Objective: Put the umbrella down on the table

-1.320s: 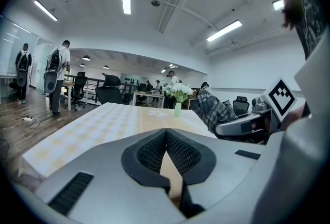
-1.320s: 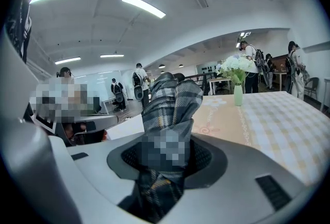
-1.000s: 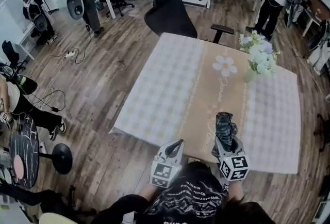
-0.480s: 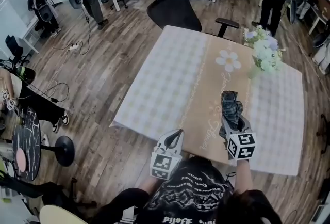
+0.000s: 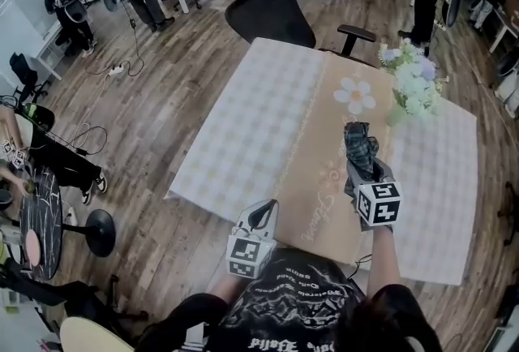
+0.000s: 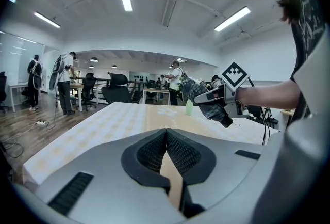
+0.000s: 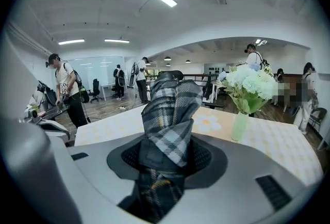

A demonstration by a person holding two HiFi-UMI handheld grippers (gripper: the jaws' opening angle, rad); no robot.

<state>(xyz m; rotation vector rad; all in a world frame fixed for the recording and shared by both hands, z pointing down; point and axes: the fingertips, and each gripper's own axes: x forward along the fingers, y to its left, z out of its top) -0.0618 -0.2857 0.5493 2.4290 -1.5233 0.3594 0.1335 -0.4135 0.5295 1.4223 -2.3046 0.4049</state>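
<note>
Head view: counter (image 5: 259, 123) under a pale checked cloth with a tan centre strip and a daisy print. The right hand-held gripper (image 5: 362, 172) reaches out over the tan strip with a folded plaid umbrella (image 5: 359, 146) sticking forward from its jaws. The left hand-held gripper (image 5: 262, 215) sits at the counter's near edge, well apart from the umbrella. A vase of flowers (image 5: 412, 87) stands at the far right and a black office chair (image 5: 268, 10) beyond the far edge. Left gripper view: jaws pressed together, pads meeting tip to tip, nothing between them. Ahead to the right, the umbrella (image 6: 198, 95) is carried clear above the cloth, not resting on it. Right gripper view: jaws pinching the umbrella (image 7: 170, 109), its plaid fabric bunched between the pads and rising past them. The flowers (image 7: 247, 86) are just right of it on the counter.
</note>
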